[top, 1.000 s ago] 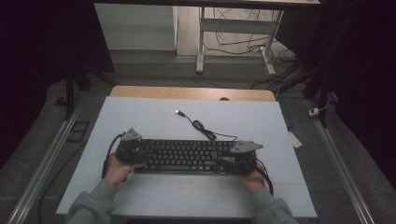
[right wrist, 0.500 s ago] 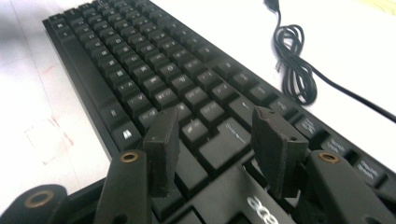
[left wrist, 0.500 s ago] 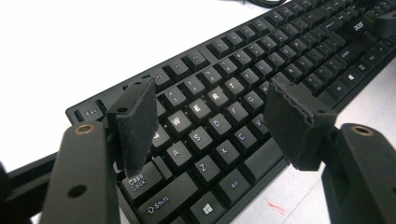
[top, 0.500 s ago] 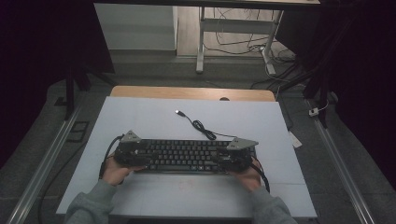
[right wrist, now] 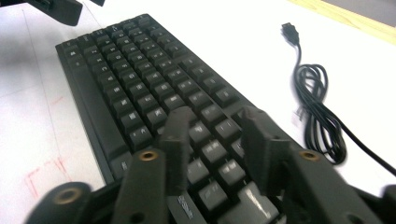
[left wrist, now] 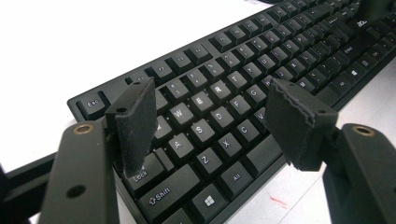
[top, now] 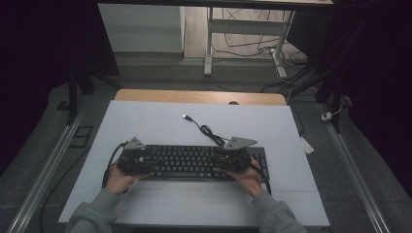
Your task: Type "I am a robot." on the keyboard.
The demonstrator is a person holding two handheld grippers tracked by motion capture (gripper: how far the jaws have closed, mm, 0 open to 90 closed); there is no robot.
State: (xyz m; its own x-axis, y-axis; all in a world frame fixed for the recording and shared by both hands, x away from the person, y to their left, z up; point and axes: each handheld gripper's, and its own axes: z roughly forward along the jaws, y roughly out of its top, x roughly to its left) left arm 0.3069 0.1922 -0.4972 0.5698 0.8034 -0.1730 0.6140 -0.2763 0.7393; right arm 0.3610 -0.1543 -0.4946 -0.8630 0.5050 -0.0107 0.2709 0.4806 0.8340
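Near the surface's front edge a keyboard is laid; left tongs are held released over its left keys, right tongs, just narrowed, empty over its right keys, as if for key-pressing.

1. i see a black keyboard lying flat on the white table, long side across the view.
2. my left gripper sits over the keyboard's left end, with its grey three-cornered plate on top; how its jaws stand i can't tell from up here.
3. my right gripper sits over the keys right of the middle, inward of the number pad, and its jaws have just been closing.
4. the keyboard's black cable runs from its back edge in a small coil to a usb plug on the bare table.
5. my grey sleeves come in from the bottom edge.
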